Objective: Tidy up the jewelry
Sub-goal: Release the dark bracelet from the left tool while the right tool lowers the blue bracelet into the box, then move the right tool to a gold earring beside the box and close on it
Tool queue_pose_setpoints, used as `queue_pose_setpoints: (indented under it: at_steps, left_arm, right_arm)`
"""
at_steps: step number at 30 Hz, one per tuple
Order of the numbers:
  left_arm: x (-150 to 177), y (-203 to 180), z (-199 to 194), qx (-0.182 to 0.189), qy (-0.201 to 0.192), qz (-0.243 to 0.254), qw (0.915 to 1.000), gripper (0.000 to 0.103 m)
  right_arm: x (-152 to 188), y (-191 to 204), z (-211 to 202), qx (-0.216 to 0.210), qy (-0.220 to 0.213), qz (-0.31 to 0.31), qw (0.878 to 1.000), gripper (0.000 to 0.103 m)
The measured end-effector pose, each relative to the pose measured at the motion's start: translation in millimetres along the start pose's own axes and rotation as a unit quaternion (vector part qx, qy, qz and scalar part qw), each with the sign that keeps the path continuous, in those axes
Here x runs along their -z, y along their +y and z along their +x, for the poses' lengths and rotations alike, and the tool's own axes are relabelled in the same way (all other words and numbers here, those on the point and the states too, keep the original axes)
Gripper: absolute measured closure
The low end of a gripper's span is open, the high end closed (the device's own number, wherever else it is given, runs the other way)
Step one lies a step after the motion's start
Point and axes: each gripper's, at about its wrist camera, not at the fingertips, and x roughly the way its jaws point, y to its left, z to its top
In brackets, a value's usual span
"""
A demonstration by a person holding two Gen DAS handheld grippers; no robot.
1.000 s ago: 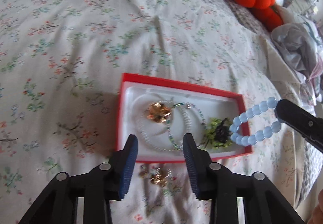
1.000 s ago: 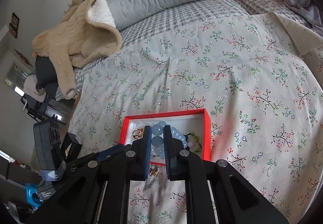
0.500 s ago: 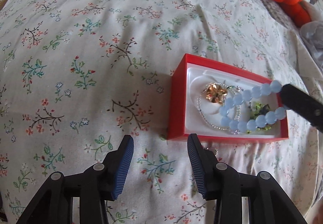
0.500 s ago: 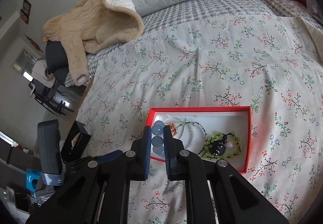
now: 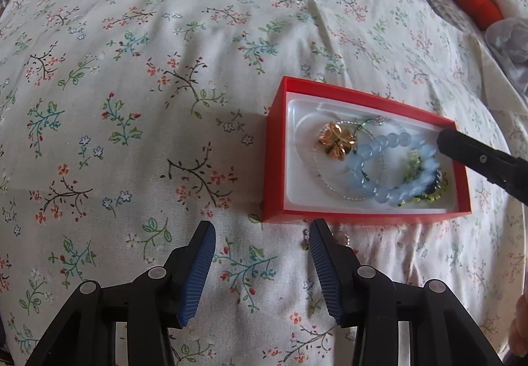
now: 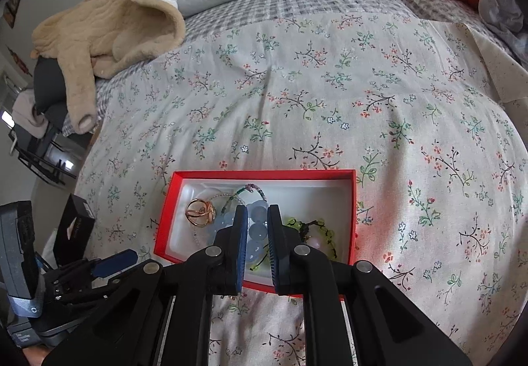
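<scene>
Floral bedspread (image 5: pixel 158 76): red box (image 5: pixel 274 148) holds most pcs. We keep right gripper (image 6: pixel 256 227) clamped on blue bracelet (image 5: pixel 379 161), inside box. Left gripper (image 5: pixel 262 260) opening, empty. Earrings (image 5: pixel 343 238) near box remain.

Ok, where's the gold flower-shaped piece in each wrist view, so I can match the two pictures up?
Left wrist view: the gold flower piece lies in the left part of the red box, right of centre in the picture.
Right wrist view: the same piece sits at the box's left end, lower left of centre.
Shared landmark: the blue bead bracelet, lying beside it in the box.
</scene>
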Motion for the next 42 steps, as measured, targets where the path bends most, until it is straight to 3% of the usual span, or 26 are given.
queue_pose_setpoints:
  at_steps: [2,6,20,26,27,34,42]
  left_arm:
    - [1.3,-2.4,-0.3,-0.001,0.0,0.003,1.0,0.047]
    - [3.1,-5.4,-0.1,-0.002,0.004,0.01,0.9999,0.044]
    - [16.3,-17.1,18.7,-0.024,0.047,0.031,0.9982,0.034]
    - [21.7,-27.7,26.3,0.003,0.055,0.031,0.998,0.035]
    - [22.1,-30.3,27.0,0.009,0.055,0.032,0.9979,0.036]
    - [19.9,-44.0,37.6,0.035,0.064,0.033,0.9968,0.079]
    - [16.0,-56.0,53.1,0.017,0.063,0.046,0.9968,0.092]
  right_arm:
    - [-0.1,-1.0,-5.8,-0.009,0.0,0.0,1.0,0.085]
    - [4.6,-0.7,-18.1,-0.001,0.003,-0.007,1.0,0.066]
    - [37.3,-12.7,-33.4,0.03,0.057,0.004,0.998,0.049]
    - [47.6,-16.8,-24.0,0.043,0.088,0.011,0.995,0.048]
    - [48.2,-18.0,-23.1,0.045,0.09,0.013,0.995,0.047]
    - [49.0,-25.2,-20.1,0.051,0.095,0.026,0.994,0.047]
    - [48.6,-27.2,-19.5,0.051,0.097,0.028,0.994,0.047]
